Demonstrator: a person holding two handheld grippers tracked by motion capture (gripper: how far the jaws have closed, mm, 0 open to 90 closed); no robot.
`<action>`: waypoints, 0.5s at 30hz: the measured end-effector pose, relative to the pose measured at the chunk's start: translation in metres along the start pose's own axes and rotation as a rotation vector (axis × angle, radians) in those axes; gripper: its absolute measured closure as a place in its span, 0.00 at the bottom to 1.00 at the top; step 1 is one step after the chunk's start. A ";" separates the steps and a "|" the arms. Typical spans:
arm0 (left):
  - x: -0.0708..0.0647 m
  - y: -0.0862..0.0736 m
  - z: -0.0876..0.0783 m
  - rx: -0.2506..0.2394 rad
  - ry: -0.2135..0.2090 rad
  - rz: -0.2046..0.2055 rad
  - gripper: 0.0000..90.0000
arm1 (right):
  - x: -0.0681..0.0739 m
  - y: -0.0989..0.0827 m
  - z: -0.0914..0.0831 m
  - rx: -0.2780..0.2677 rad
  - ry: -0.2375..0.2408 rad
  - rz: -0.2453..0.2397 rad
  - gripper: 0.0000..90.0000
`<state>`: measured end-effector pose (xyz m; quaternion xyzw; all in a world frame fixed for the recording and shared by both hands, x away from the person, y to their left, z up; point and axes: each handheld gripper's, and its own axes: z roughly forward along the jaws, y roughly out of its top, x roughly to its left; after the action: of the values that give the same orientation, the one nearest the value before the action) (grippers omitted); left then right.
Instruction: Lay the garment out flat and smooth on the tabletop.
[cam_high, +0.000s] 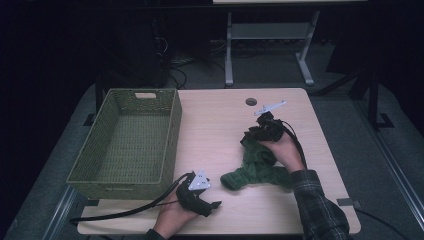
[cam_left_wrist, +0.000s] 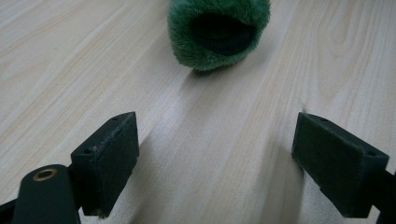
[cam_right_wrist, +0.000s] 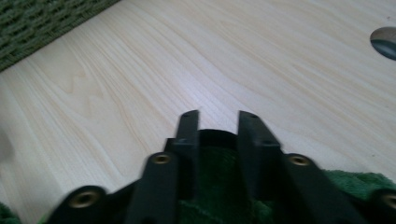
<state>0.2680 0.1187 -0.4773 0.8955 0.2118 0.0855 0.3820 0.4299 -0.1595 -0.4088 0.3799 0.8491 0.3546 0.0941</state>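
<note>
R gripper (cam_right_wrist: 218, 122) clamps green sock (cam_high: 252, 170), L gripper (cam_left_wrist: 215, 154) open

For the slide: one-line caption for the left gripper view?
Left gripper, jaws wide open, faces the open end of a fuzzy green sock lying on the wooden table.

We see a light wood-grain table (cam_high: 220, 120) with rounded corners. On its left side sits a green woven basket (cam_high: 127, 142), rectangular, with a handle slot in its far wall; its near edge lies close to the table's front left. A fuzzy green garment (cam_high: 255, 170) lies crumpled on the right half, well apart from the basket. Near the far edge we note a round cable hole (cam_high: 251, 102).
</note>
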 end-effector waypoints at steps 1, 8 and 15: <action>0.000 0.000 0.000 0.000 0.000 0.000 0.16 | 0.000 0.000 0.001 0.004 -0.009 -0.007 0.92; 0.001 0.000 0.000 0.005 0.002 0.007 0.16 | 0.007 0.009 -0.006 -0.030 -0.024 -0.041 0.82; 0.000 0.000 0.000 0.001 0.000 0.003 0.16 | -0.003 0.001 0.005 0.021 0.009 0.023 0.59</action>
<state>0.2681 0.1188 -0.4773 0.8960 0.2107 0.0859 0.3814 0.4351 -0.1586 -0.4120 0.3890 0.8489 0.3484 0.0820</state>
